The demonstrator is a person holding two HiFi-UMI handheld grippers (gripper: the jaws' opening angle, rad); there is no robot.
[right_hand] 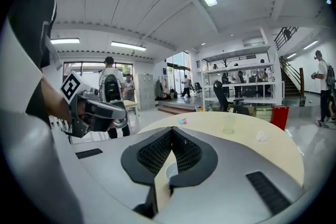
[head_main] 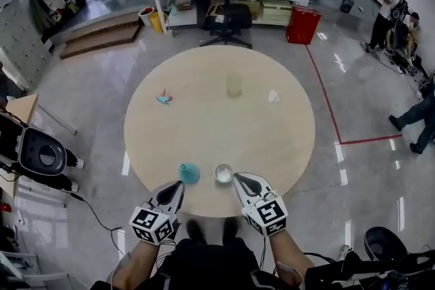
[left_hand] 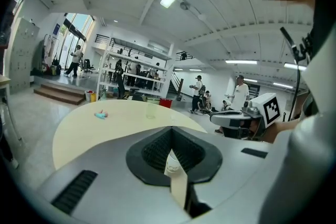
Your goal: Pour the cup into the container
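At the near edge of the round table (head_main: 217, 125) stand a teal cup (head_main: 189, 173) and a small white cup (head_main: 223, 174), side by side. A clear, pale container (head_main: 234, 85) stands upright past the table's middle, also visible in the left gripper view (left_hand: 151, 109) and the right gripper view (right_hand: 228, 126). My left gripper (head_main: 179, 185) is just short of the teal cup, with its jaws together and nothing held (left_hand: 170, 129). My right gripper (head_main: 238, 177) sits just right of the white cup, shut and empty (right_hand: 172, 131). A cup rim (right_hand: 169, 171) shows below its jaws.
A small teal and pink item (head_main: 164, 98) lies at the table's left. A crumpled white scrap (head_main: 274, 97) lies at the right. Beyond the table are an office chair (head_main: 228, 17), shelving, a red bin (head_main: 303, 24) and several people.
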